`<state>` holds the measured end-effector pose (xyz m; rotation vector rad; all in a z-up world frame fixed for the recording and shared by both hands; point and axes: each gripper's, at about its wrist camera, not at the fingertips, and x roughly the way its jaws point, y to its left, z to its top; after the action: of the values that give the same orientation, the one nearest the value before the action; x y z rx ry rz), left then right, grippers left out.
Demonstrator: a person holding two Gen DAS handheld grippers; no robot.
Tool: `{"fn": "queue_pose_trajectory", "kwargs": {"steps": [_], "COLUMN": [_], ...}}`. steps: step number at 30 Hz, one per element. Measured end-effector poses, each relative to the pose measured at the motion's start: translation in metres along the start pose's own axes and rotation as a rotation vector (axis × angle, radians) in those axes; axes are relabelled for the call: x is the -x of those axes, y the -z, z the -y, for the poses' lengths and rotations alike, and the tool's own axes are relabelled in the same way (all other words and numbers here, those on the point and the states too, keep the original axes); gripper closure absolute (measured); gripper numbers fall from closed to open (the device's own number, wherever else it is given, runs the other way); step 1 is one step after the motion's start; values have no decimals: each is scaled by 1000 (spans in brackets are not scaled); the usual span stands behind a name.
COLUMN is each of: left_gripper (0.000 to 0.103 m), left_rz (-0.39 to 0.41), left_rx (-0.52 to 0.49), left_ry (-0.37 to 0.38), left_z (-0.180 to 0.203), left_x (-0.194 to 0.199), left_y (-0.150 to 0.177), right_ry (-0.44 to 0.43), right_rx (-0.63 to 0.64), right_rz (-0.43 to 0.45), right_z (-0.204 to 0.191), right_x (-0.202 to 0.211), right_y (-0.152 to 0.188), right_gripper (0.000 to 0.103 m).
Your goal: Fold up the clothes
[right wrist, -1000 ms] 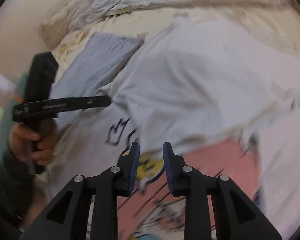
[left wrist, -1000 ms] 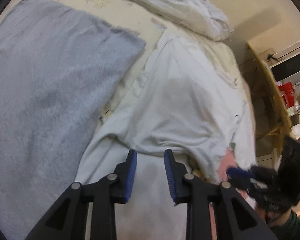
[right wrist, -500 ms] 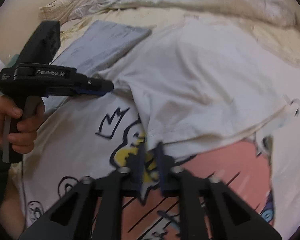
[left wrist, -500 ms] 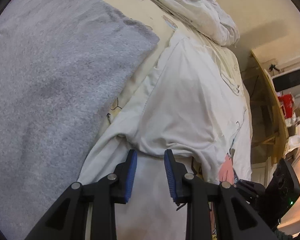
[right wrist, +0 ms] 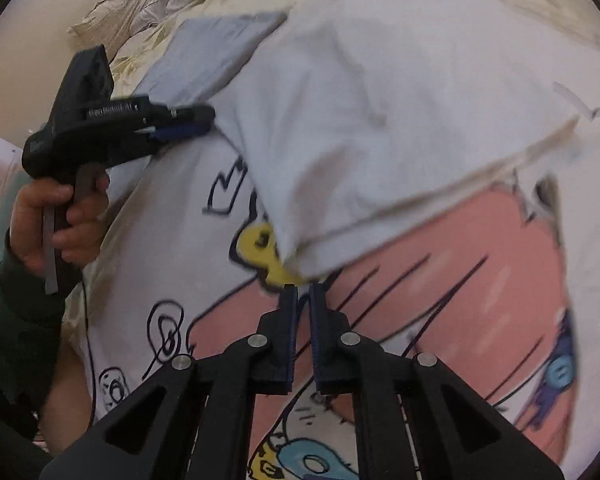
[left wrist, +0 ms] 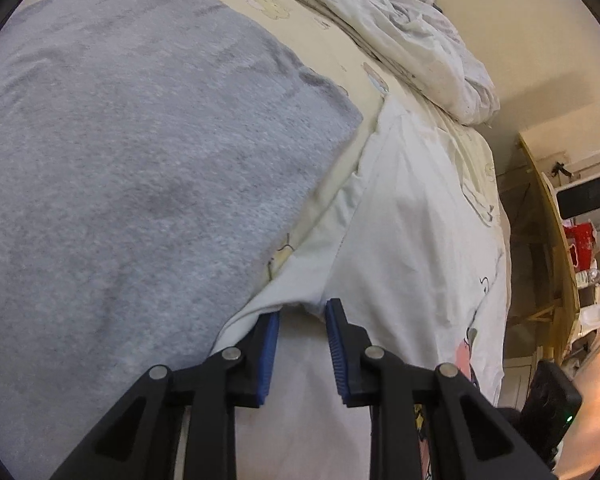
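Observation:
A white T-shirt (left wrist: 412, 208) lies on the bed, its plain back flap (right wrist: 380, 100) folded over the pink and yellow cartoon print (right wrist: 460, 264). My left gripper (left wrist: 302, 308) has its blue pads apart at the fold's left edge. The jaws are closing, and the cloth lies at the tips, not pinched. In the right wrist view the left gripper (right wrist: 204, 120) rests against that same edge, held by a hand (right wrist: 60, 216). My right gripper (right wrist: 303, 288) pinches the flap's lower corner. Its jaws show a narrow slit and are easing open.
A grey towel (left wrist: 140, 160) lies flat to the left of the shirt and shows again as the grey towel (right wrist: 216, 56) at the back. A crumpled pale duvet (left wrist: 420, 32) lies along the bed's far side. A wooden shelf (left wrist: 548, 240) stands past the bed's right edge.
The right gripper's jaws came together on the flap's corner and sank a little toward the print. The left gripper rolled and its tips moved up to the fold's edge.

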<state>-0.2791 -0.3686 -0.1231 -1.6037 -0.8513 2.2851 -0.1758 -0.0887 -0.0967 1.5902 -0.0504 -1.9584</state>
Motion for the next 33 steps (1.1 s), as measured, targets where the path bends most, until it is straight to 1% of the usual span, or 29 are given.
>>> {"fn": "queue_pose_trajectory", "kwargs": {"steps": [2,3,5,7,8,9,10,11,12,13,15,16,17,18,19,20,21,22,23,24,25,26,27,28,29,30,31,32,33], "left_gripper": [77,77,77,77,77,77,77,74,73,71,71,71,71,71,74,86,95,95,95,90,86,76,69,65,55,50,50,50,50], "left_rz": [33,48,92,131,168,211,294,372,419,417,355,323,283,244,214,192,217,215,211,200,177,143,123,102,80,51,23,-1,-7], "left_rx": [18,30,61,50,22,-9,-61,-110,-141,-150,-191,-214,-246,-259,-252,-246,-241,-235,-229,-222,-218,-220,-232,-244,-257,-283,-316,-384,-433], "left_ry": [-15,-15,-11,-40,-94,-150,-219,-272,-220,-159,-79,-55,-130,-195,-249,-294,-292,-344,-375,-373,-346,-303,-275,-246,-221,-212,-209,-236,-267], "left_z": [0,0,3,14,22,32,46,59,70,74,84,89,91,87,74,62,57,56,57,57,59,60,65,71,76,86,98,115,124], "left_x": [9,14,23,33,39,46,56,64,65,60,31,16,-4,-20,-33,-43,-37,-31,-23,-14,-6,2,9,15,20,19,18,13,10], "left_y": [0,0,1,7,11,15,20,25,26,25,20,18,18,17,18,19,20,21,22,26,32,44,61,78,95,114,133,157,170], "right_ry": [-14,1,42,42,40,13,7,2,-4,-9,-3,37,77,98,120,142,164,185,194,203,201,204,208,220,237,256,275,284,293], "right_rx": [1,13,54,72,76,64,57,47,36,26,17,39,60,72,85,97,109,121,116,112,111,117,122,124,122,110,98,71,44], "right_rz": [3,19,92,162,202,229,238,229,221,211,152,131,111,104,97,90,83,75,55,37,43,60,76,88,103,115,126,131,135], "right_z": [2,1,-2,-5,-6,-4,-3,0,4,7,10,12,13,13,13,13,13,13,14,16,14,12,9,7,6,6,6,9,11], "right_x": [5,10,29,36,39,37,33,23,12,2,-18,-25,-31,-27,-24,-20,-16,-12,-6,0,16,30,43,52,60,64,68,68,67], "right_y": [7,7,6,-4,-11,-22,-29,-35,-42,-48,-48,-46,-43,-39,-34,-30,-25,-20,-13,-6,10,25,40,53,69,83,96,107,118], "right_gripper": [94,94,94,94,94,94,94,94,94,94,94,98,98,98,98,98,98,98,98,98,96,96,95,85,78,72,72,72,71]}}
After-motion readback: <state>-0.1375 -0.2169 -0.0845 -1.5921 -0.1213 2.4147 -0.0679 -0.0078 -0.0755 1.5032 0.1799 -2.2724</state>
